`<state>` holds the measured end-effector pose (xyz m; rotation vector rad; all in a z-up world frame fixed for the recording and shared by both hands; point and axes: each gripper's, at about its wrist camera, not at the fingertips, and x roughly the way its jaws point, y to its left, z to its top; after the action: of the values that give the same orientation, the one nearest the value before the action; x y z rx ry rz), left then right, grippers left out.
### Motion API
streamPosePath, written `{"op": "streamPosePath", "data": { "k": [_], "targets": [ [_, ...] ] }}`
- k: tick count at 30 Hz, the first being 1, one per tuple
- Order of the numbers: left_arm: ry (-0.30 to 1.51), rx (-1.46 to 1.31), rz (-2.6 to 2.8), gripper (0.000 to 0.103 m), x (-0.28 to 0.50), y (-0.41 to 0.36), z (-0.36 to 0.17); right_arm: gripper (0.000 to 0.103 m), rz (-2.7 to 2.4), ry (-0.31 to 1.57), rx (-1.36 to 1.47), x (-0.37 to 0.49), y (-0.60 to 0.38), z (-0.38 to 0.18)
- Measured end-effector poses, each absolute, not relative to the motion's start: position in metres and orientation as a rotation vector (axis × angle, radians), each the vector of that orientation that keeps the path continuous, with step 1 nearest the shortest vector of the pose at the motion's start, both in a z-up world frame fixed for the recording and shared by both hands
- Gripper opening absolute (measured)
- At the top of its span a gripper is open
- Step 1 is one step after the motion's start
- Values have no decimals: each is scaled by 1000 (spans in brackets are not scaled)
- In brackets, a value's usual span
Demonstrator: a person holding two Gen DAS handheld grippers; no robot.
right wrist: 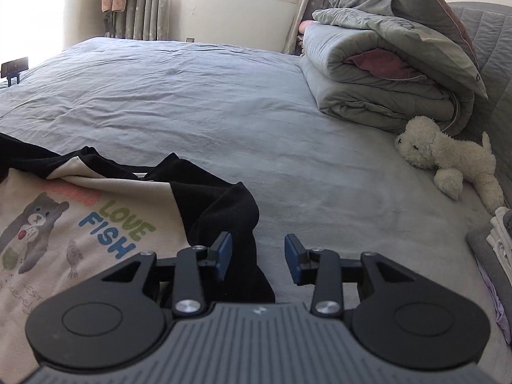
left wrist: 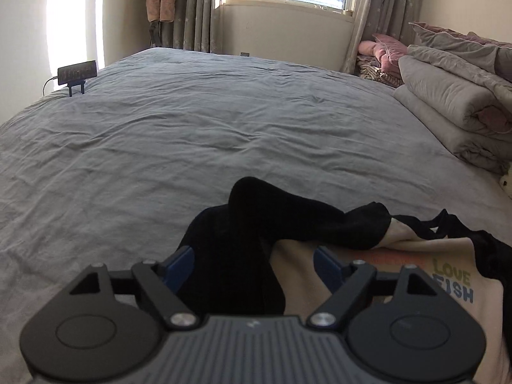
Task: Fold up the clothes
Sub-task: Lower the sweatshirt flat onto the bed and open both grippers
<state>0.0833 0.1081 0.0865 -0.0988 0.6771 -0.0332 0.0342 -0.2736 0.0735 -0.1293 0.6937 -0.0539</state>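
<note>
A cream shirt with black sleeves and a cat print reading LOVE FISH lies crumpled on the grey bed. In the left wrist view its left black sleeve is bunched up and runs between the fingers of my left gripper, which stands open around it, not closed. The shirt's cream front shows to the right. In the right wrist view the other black sleeve lies by my right gripper, open, with the sleeve's edge near its left finger.
A folded grey quilt and a white plush dog sit at the bed's right side. A small stack of folded clothes is at the right edge. A phone on a stand stands at the bed's far left.
</note>
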Motion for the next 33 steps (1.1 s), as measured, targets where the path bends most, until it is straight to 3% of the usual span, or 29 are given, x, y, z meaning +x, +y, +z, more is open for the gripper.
{"op": "streamPosePath", "data": {
  "k": [5, 7, 18, 33],
  "targets": [
    [689, -43, -58, 83, 67, 99, 83, 39, 13, 737, -79, 19, -260, 75],
    [712, 3, -62, 83, 62, 91, 79, 45, 23, 753, -104, 12, -253, 73],
    [710, 19, -154, 83, -10, 76, 81, 54, 102, 779, -84, -42, -242, 72],
    [872, -65, -207, 80, -20, 106, 45, 55, 386, 881, -274, -119, -195, 35]
  ]
}}
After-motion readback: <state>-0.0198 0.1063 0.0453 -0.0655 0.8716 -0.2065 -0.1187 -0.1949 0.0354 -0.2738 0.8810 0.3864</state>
